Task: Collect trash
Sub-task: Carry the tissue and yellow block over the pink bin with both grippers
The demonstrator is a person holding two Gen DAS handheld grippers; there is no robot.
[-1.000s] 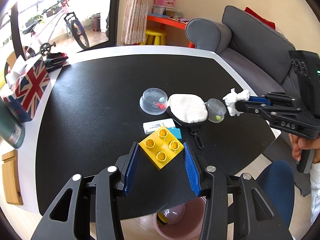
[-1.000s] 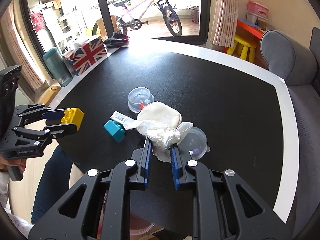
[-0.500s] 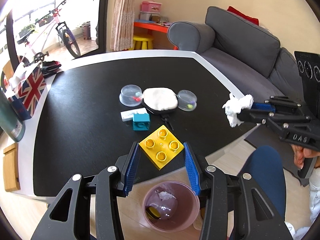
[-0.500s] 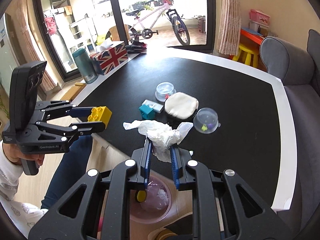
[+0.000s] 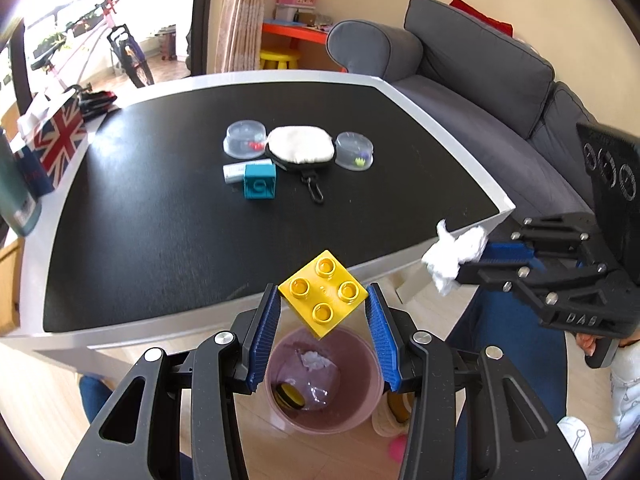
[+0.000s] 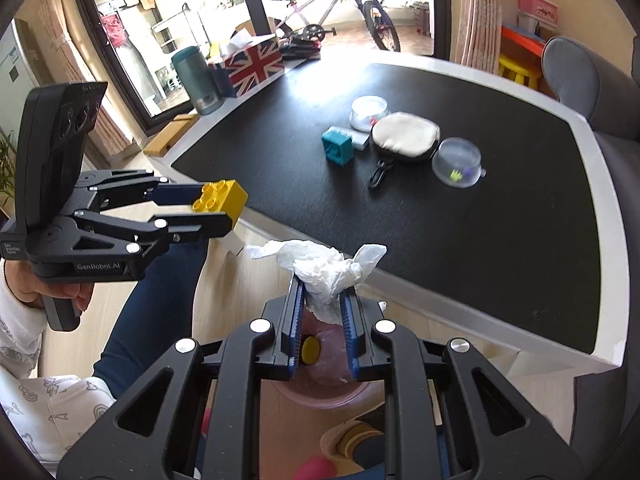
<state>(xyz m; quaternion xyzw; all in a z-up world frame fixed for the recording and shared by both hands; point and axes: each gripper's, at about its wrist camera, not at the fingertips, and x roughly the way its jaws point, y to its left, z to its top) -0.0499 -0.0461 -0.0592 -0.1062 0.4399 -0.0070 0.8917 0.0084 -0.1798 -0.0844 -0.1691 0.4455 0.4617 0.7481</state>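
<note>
My left gripper (image 5: 323, 312) is shut on a yellow toy brick (image 5: 322, 294) and holds it over a pink trash bin (image 5: 324, 376) on the floor in front of the table. The bin holds a white wad and a yellow-black item. My right gripper (image 6: 322, 300) is shut on a crumpled white tissue (image 6: 320, 266), also above the bin (image 6: 320, 364). The tissue shows in the left wrist view (image 5: 452, 256), and the brick in the right wrist view (image 6: 219, 198).
On the black table (image 5: 160, 240) lie a teal brick (image 5: 259, 181), a white pouch (image 5: 301, 149), two clear domed lids (image 5: 245, 140) (image 5: 354, 150) and a small white packet (image 5: 234, 171). A Union Jack tissue box (image 5: 56, 140) and a teal flask (image 5: 14, 196) stand at the left. A grey sofa (image 5: 480, 80) is at the right.
Both grippers have drawn back from the table and off its front edge, carrying the brick and the tissue. They now hang over the pink bin.
</note>
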